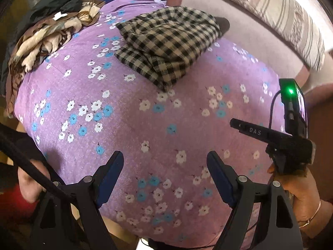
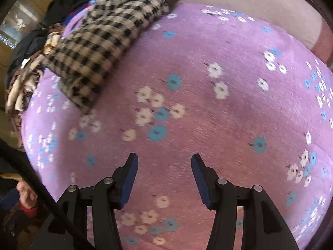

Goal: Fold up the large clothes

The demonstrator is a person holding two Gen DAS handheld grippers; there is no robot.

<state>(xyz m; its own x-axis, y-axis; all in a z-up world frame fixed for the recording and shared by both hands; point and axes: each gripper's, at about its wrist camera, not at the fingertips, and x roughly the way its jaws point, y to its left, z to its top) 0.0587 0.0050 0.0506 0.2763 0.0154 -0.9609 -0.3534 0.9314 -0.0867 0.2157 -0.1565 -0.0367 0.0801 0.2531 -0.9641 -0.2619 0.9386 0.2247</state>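
Left wrist view: the left tongs (image 1: 165,175) hang with their jaws wide apart over a purple flowered bedspread (image 1: 129,137), nothing between them. The checked garment (image 1: 166,50) lies already folded into a thick bundle further up the bed, well apart from the tongs. A brown patterned garment (image 1: 47,39) sits crumpled at the bed's far left edge, with dark clothes (image 1: 62,2) heaped behind it. At the right, a hand (image 1: 299,189) carries the other tool.

Right wrist view: the right tongs (image 2: 164,177) are also apart and empty, above bare bedspread (image 2: 229,108). The checked garment (image 2: 104,48) appears at upper left, touching the brown patterned garment (image 2: 27,81) beside it.

Judging from this, the next piece to fold is likely in that crumpled pile. The risk is that the heaped layers are tangled, so a pinch may catch two garments at once, or drag the folded bundle out of shape because it lies against the pile. The bedspread itself could also be nipped.
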